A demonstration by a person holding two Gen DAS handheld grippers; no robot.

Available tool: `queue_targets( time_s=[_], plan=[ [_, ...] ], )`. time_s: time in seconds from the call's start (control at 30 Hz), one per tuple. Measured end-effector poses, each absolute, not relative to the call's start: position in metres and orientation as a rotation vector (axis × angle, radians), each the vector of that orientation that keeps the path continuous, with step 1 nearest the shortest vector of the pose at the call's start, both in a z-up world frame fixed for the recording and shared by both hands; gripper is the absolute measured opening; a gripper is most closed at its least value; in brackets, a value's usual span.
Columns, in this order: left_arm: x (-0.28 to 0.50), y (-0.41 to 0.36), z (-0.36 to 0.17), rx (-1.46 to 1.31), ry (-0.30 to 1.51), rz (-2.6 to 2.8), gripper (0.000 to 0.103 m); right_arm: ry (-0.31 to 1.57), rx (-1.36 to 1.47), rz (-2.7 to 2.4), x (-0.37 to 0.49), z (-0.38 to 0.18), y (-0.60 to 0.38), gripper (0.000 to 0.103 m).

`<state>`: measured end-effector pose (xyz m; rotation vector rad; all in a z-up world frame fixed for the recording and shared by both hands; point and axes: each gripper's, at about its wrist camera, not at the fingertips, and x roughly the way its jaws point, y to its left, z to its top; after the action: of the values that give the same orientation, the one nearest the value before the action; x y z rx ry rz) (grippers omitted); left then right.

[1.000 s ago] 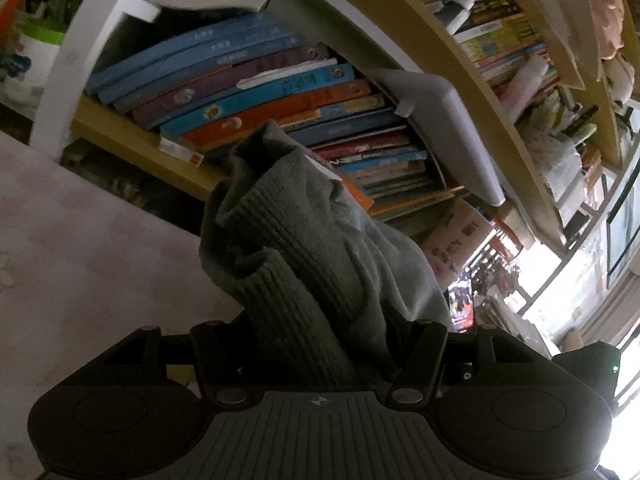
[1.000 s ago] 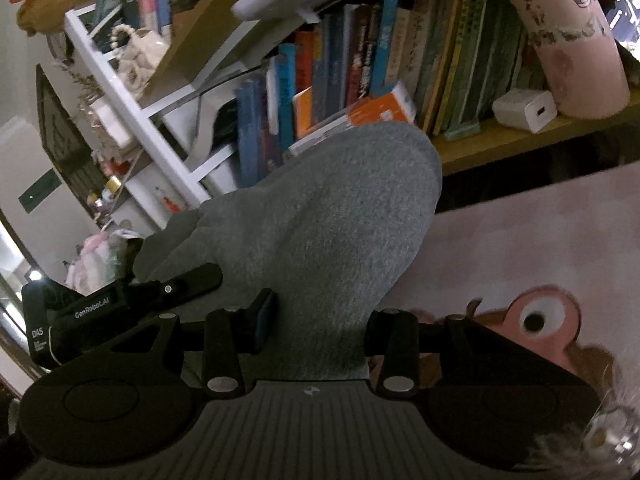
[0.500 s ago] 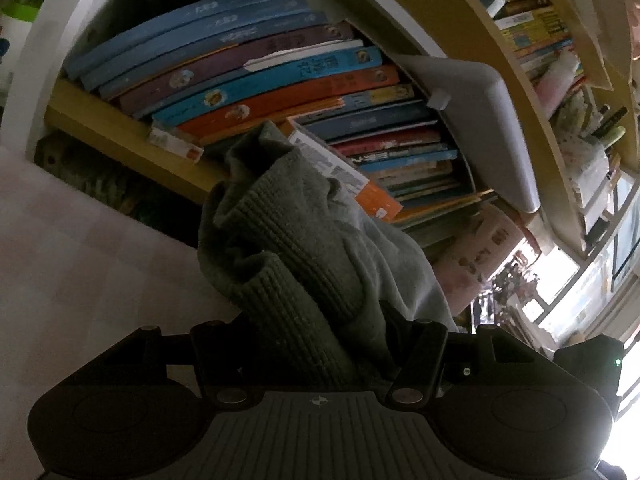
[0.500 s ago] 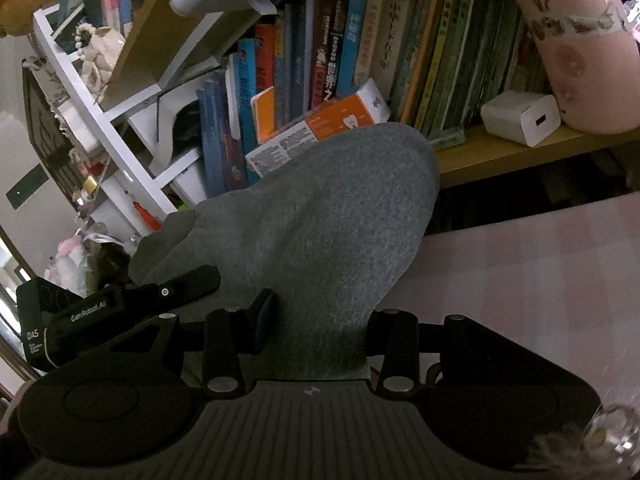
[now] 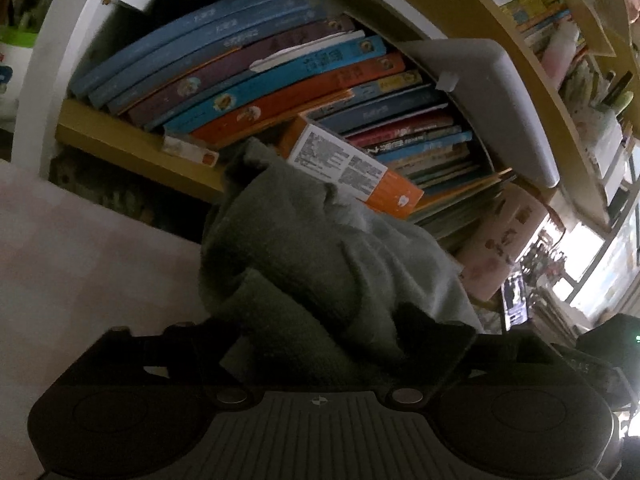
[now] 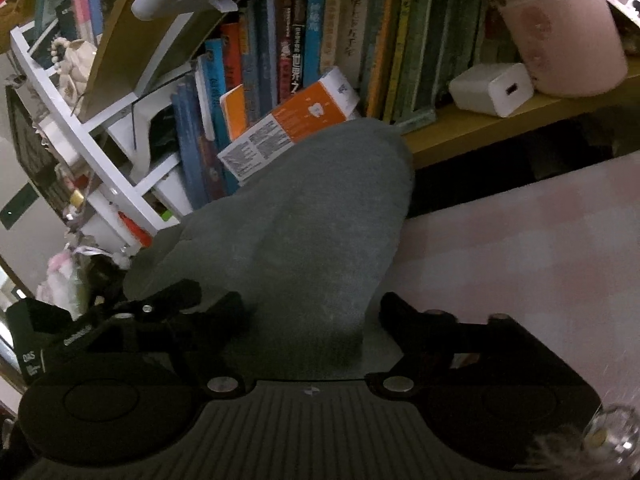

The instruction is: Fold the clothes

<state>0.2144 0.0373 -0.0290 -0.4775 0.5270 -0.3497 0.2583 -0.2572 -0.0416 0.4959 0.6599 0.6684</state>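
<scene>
A grey-green knitted garment (image 5: 320, 264) is bunched up in my left gripper (image 5: 332, 344), which is shut on it, with a ribbed cuff or hem at the front. The same garment (image 6: 304, 248) rises as a smooth grey fold from my right gripper (image 6: 312, 320), which is also shut on it. Both grippers hold the cloth lifted above the pink checked tabletop (image 6: 520, 248), which also shows in the left wrist view (image 5: 88, 256). The other gripper's body (image 6: 120, 320) shows at the left of the right wrist view. The fingertips are hidden by the cloth.
A bookshelf full of books (image 5: 280, 80) stands right behind the table, with an orange and white box (image 6: 296, 120) leaning out near the cloth. A white charger (image 6: 492, 88) and a pink cylinder (image 6: 556, 36) sit on the shelf.
Both grippers have moved with the garment closer to the bookshelf. The books and the orange box loom larger, and the pink figure on the tabletop has left the right view.
</scene>
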Motion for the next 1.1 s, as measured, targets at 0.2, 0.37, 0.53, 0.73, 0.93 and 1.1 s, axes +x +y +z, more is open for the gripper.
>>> queue_targets(
  time_s=[0.2,0.37,0.53,0.73,0.93,1.1],
  plan=[
    [0.201,0.041,-0.026,-0.461,0.509,-0.320,0.094,0.631,0.572,0.620,0.241,-0.045,-0.268,0.083],
    [0.176,0.042,-0.021,-0.443,0.490,-0.300,0.094,0.605,0.624,0.580,0.212,-0.046,-0.275,0.083],
    [0.143,0.046,-0.018,-0.431,0.477,-0.241,0.095,0.564,0.578,0.538,0.182,-0.041,-0.274,0.083],
    [0.102,0.038,-0.008,-0.380,0.416,-0.200,0.095,0.523,0.486,0.517,0.140,-0.032,-0.262,0.084],
    [0.076,0.019,0.003,-0.319,0.403,-0.201,0.095,0.513,0.383,0.508,0.104,-0.024,-0.249,0.085],
    [0.058,0.010,0.006,-0.286,0.442,-0.165,0.095,0.517,0.309,0.482,0.082,-0.022,-0.244,0.086]
  ],
)
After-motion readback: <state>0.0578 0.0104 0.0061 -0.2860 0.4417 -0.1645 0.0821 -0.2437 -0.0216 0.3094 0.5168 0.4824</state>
